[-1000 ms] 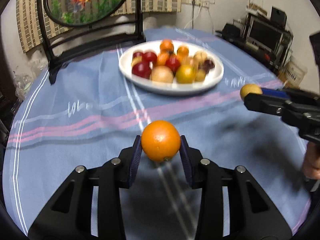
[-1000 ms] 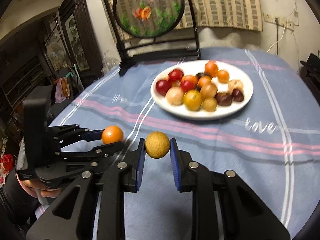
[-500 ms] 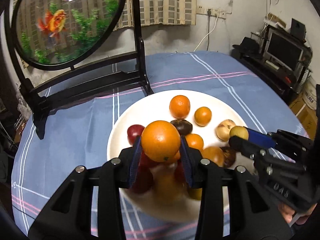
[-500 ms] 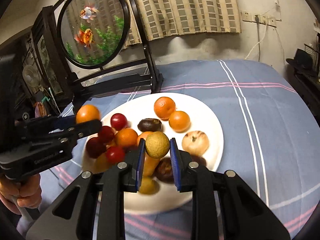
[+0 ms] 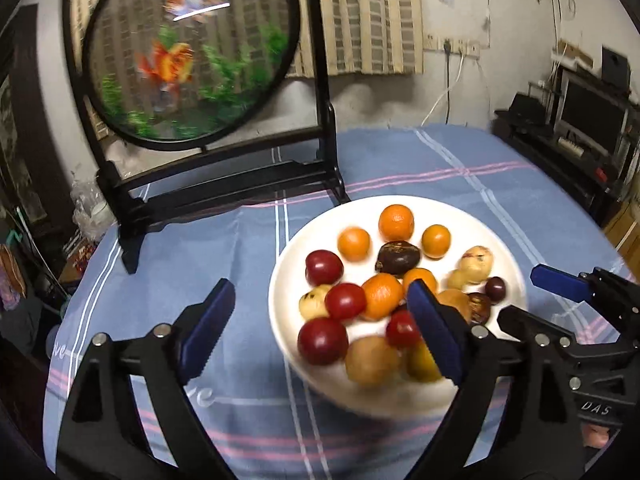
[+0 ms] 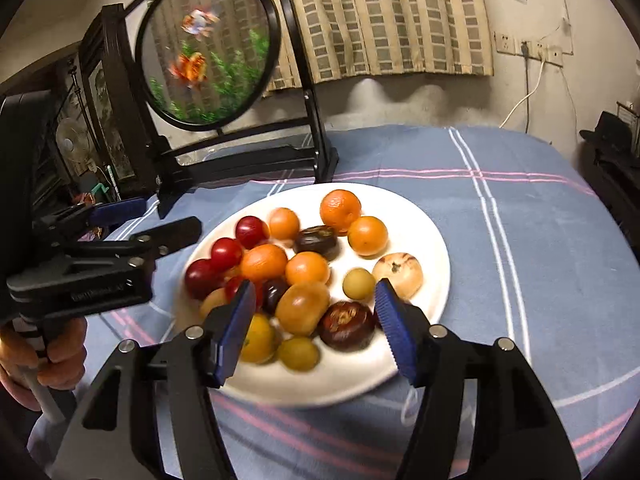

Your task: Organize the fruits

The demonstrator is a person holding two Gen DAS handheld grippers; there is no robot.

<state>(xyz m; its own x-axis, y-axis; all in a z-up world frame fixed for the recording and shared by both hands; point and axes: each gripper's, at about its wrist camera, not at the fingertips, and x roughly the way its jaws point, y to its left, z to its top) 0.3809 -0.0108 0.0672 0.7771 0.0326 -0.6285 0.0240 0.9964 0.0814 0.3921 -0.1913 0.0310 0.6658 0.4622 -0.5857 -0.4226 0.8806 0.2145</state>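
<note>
Fruit is heaped on the white plate (image 6: 434, 240), and we take that plate as our landmark on the blue striped tablecloth (image 6: 520, 208). Our left gripper (image 5: 320, 328) hangs spread wide with nothing between its pads; one blue pad sits over the cloth to the left of the plate, the other over the plate's near fruit. Our right gripper (image 6: 314, 326) is likewise released and empty, poised over the plate's near edge, its pads straddling an amber fruit (image 6: 302, 308) and a dark brown one (image 6: 346, 326).

Oranges (image 6: 340, 210) cluster at the far side of the plate, red fruits (image 6: 226, 254) along its left side, and a small yellow-green ball (image 6: 359, 283) lies right of centre beside a pale speckled fruit (image 6: 398, 274). All are round, so no long axis governs the approach.

We see no loose fruit on the cloth around the plate, so the gathering looks close to finished from here. If any piece needs shifting, everything lies straight ahead of and below both jaws; the right hand is nearer the plate's right side, the left nearer the reds. The framed goldfish screen (image 6: 208, 52) stands behind the plate, well apart.
</note>
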